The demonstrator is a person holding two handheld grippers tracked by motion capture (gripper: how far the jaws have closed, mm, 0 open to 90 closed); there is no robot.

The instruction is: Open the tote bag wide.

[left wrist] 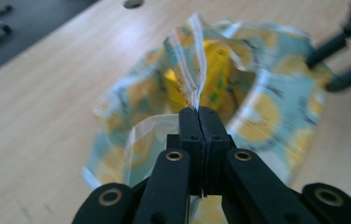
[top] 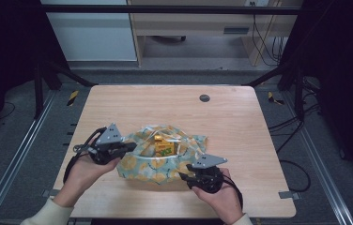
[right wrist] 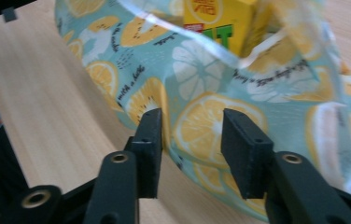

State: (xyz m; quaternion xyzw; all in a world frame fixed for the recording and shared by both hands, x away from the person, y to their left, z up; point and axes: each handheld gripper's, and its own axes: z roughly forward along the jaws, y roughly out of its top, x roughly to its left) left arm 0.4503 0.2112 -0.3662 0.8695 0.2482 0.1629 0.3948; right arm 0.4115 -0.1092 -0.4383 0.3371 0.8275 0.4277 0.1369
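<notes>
Two grippers work the lemon-print bag [top: 163, 159]: left gripper [left wrist: 200, 122] pinches its rim, right gripper [right wrist: 192, 140] spread beside the bag wall. Likely next: grip there, widening the mouth around the yellow carton [right wrist: 220, 21].

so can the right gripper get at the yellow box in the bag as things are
Probably not straight away. The right gripper is open and low at the bag side, so the cloth wall stands between it and the yellow box; the opening above looks free.
</notes>
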